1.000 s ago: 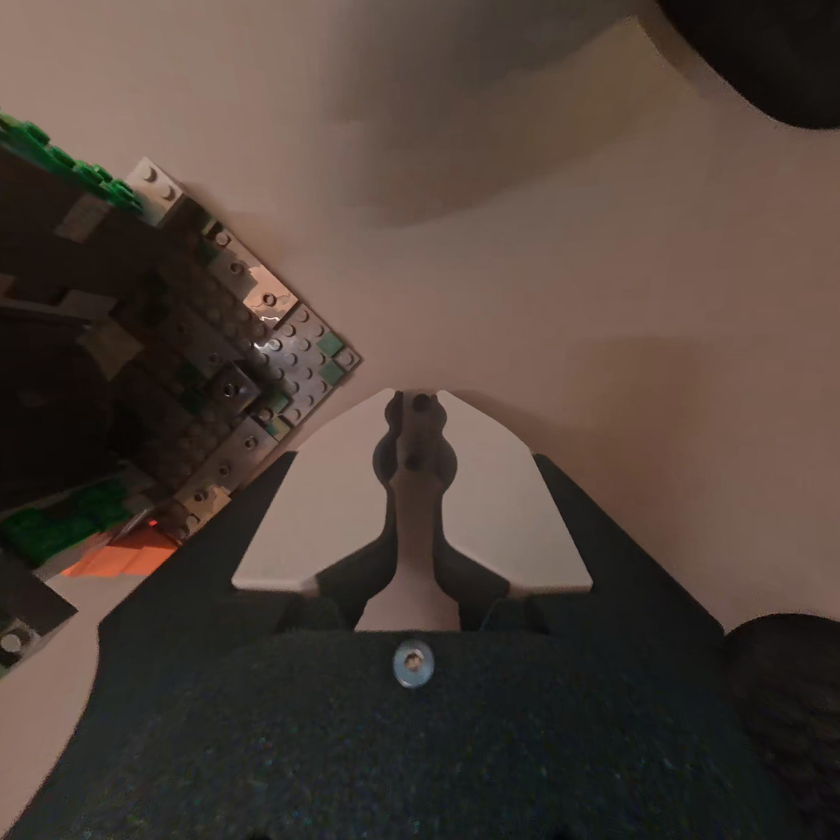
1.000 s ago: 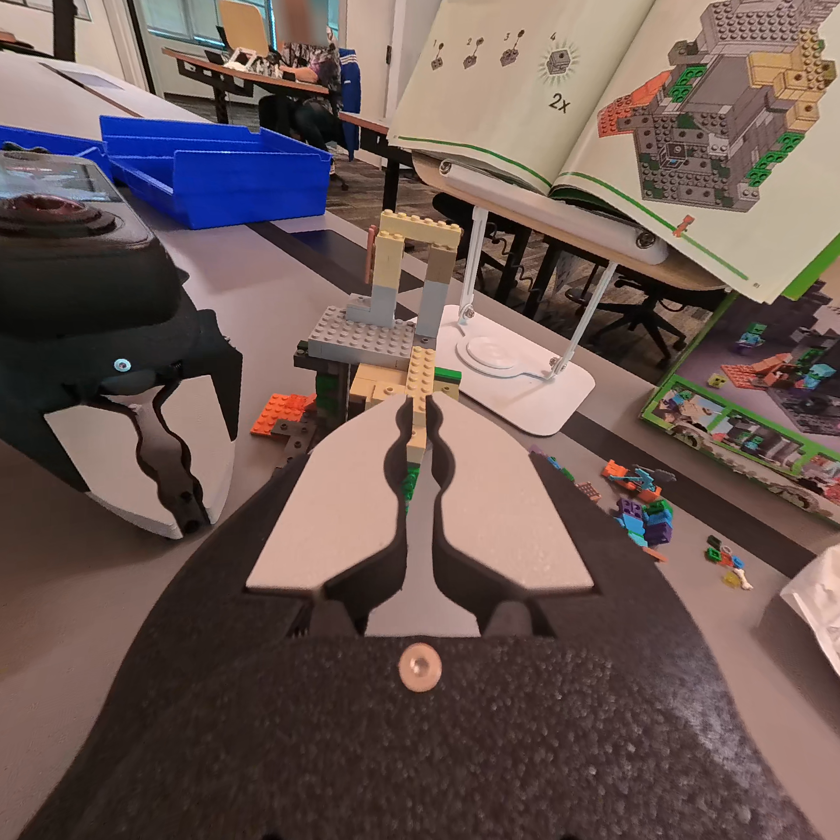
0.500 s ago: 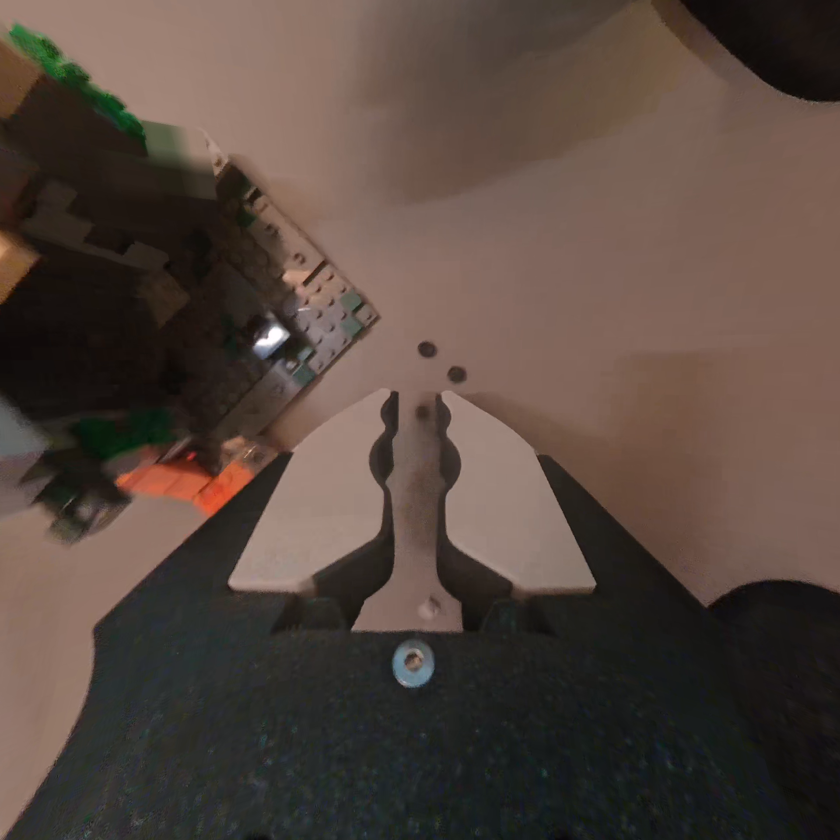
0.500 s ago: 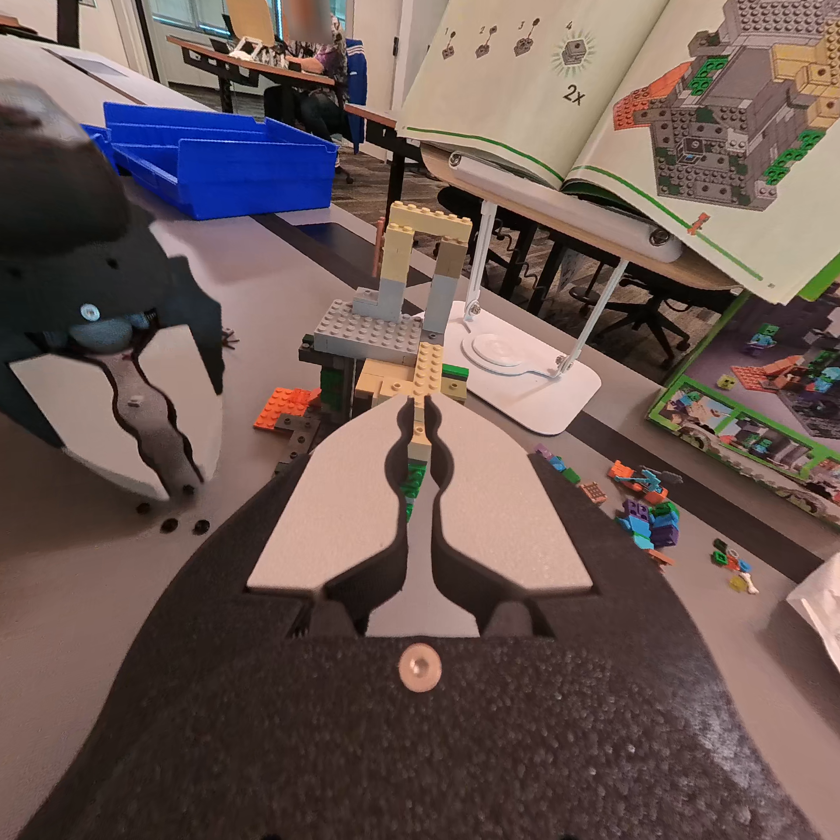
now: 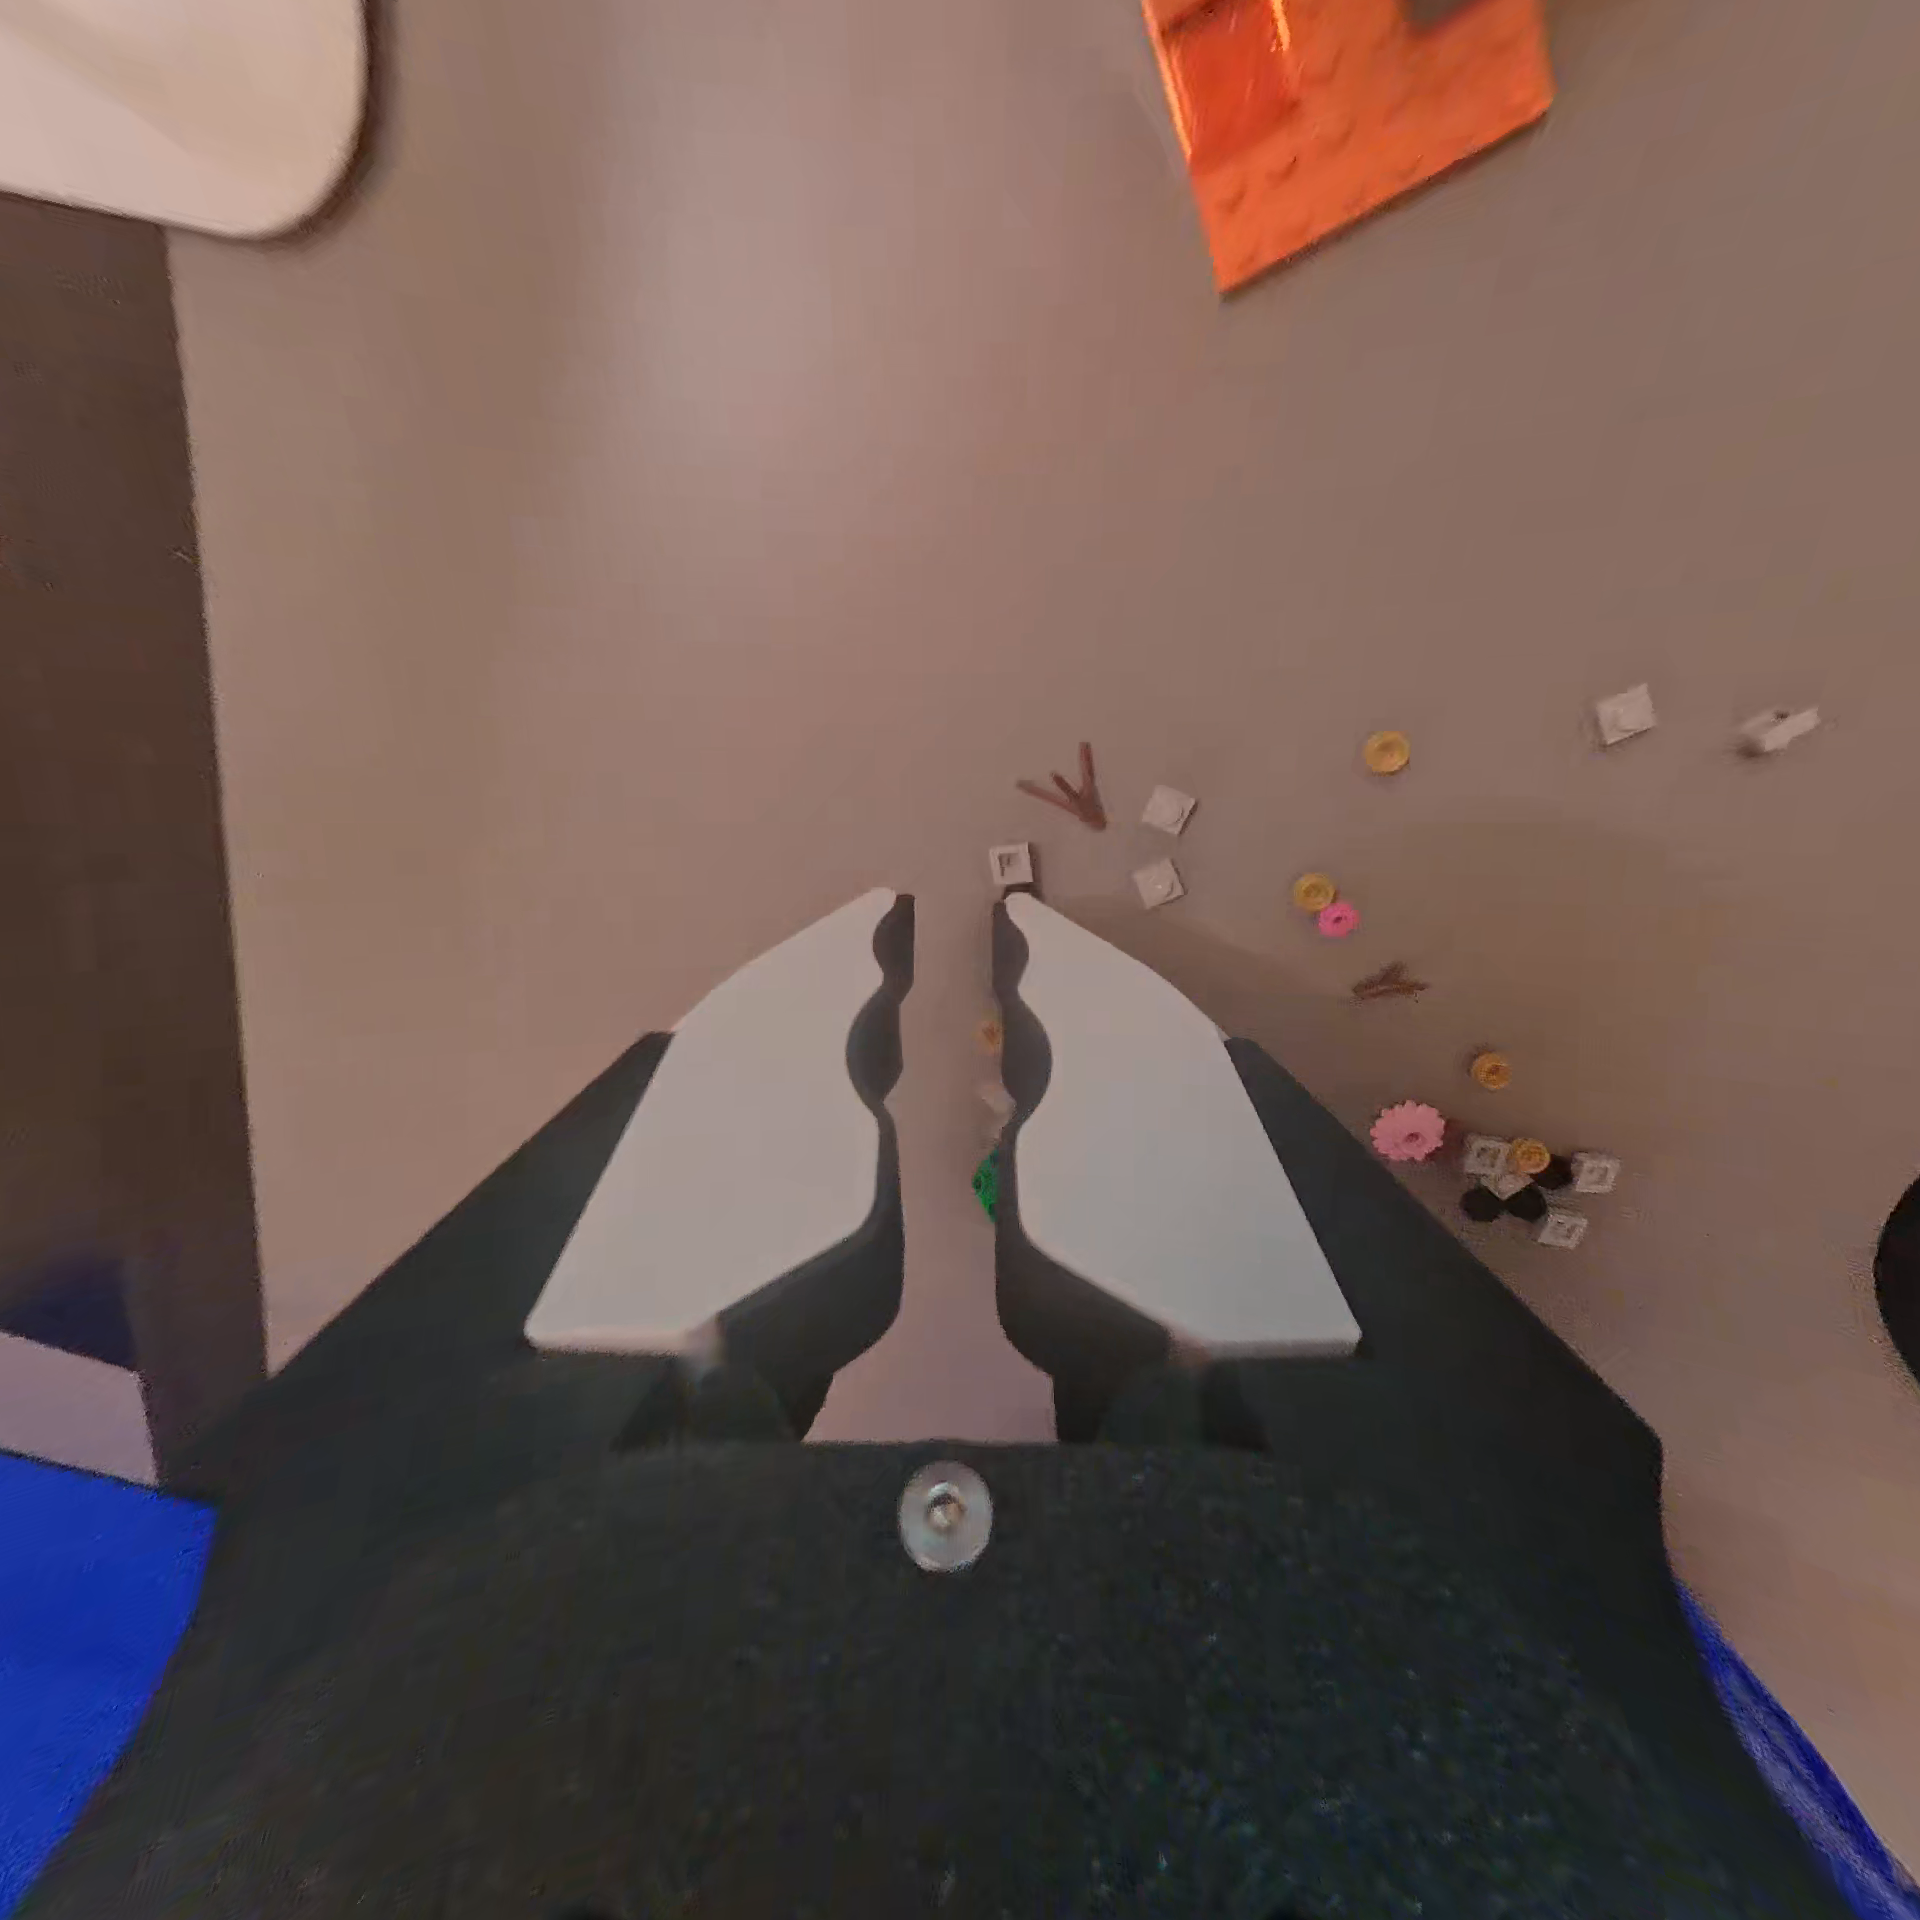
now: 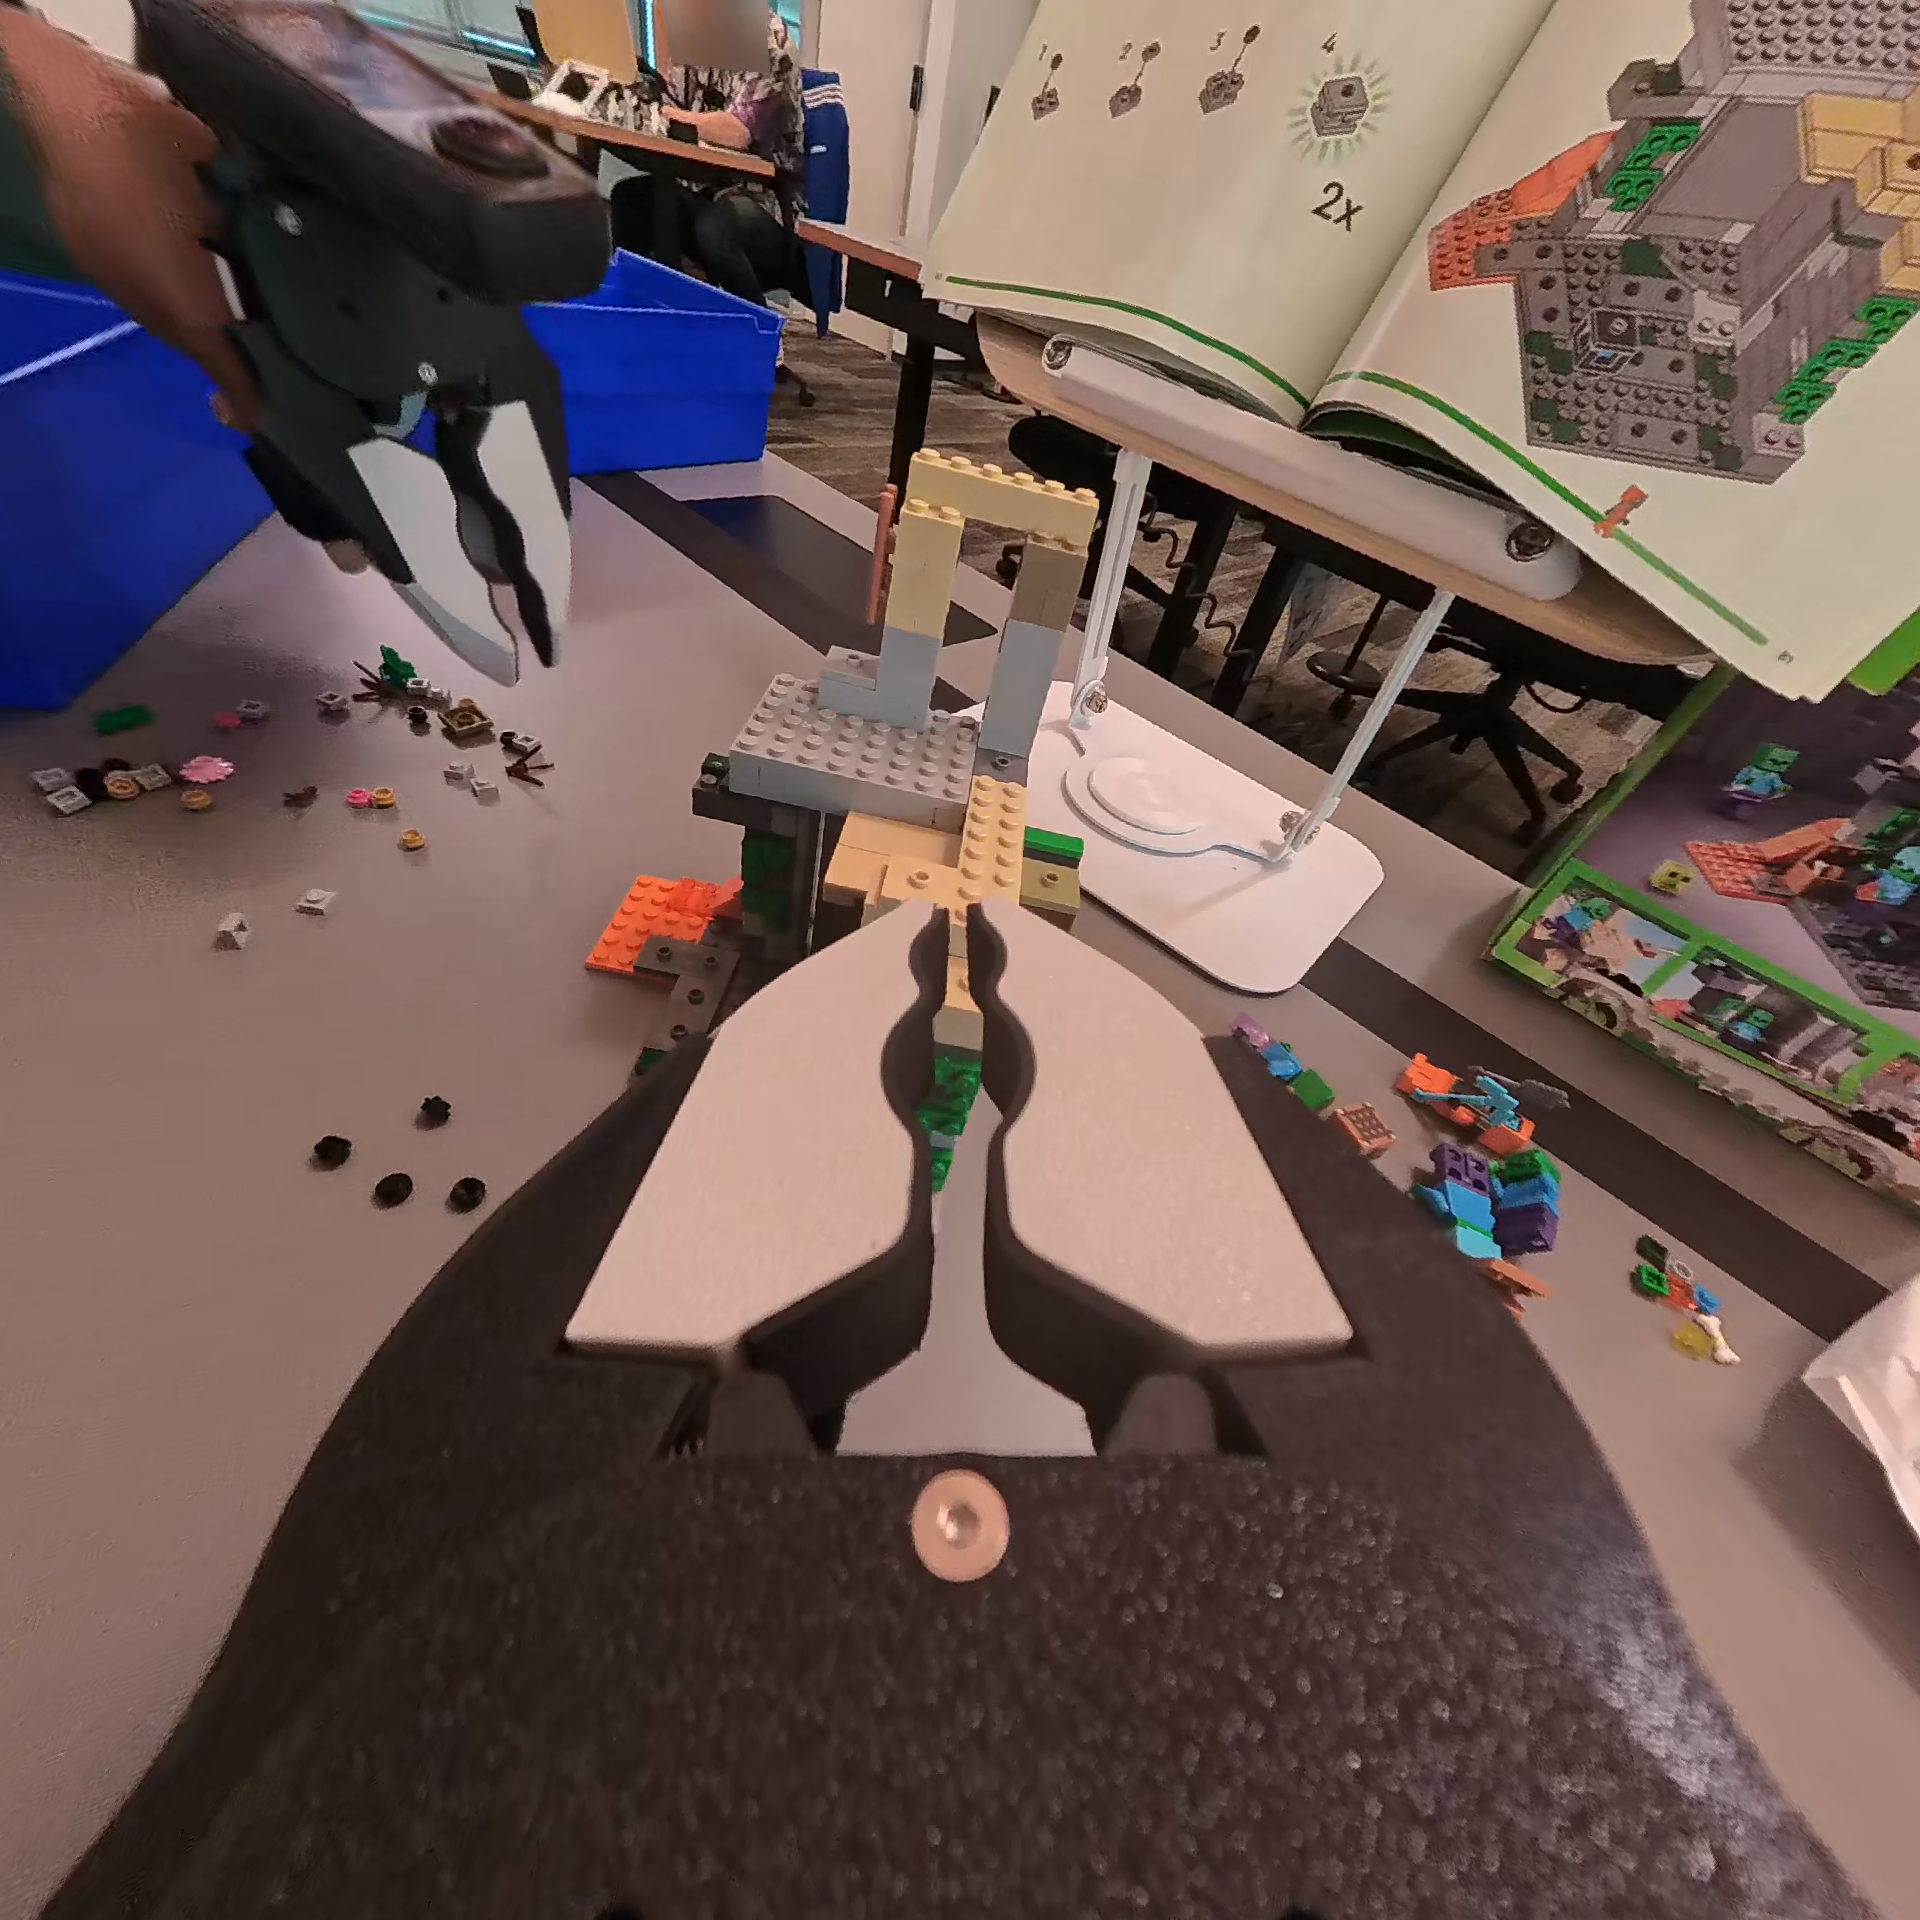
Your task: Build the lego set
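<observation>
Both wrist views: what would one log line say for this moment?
left jaws: open, empty, above scattered small pieces | right jaws: closed on tan plate of brick model

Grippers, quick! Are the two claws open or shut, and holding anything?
Left gripper: open, holding nothing, above small loose toy brick pieces.
Right gripper: shut on a tan plate of the grey, tan and green toy brick building.
</observation>
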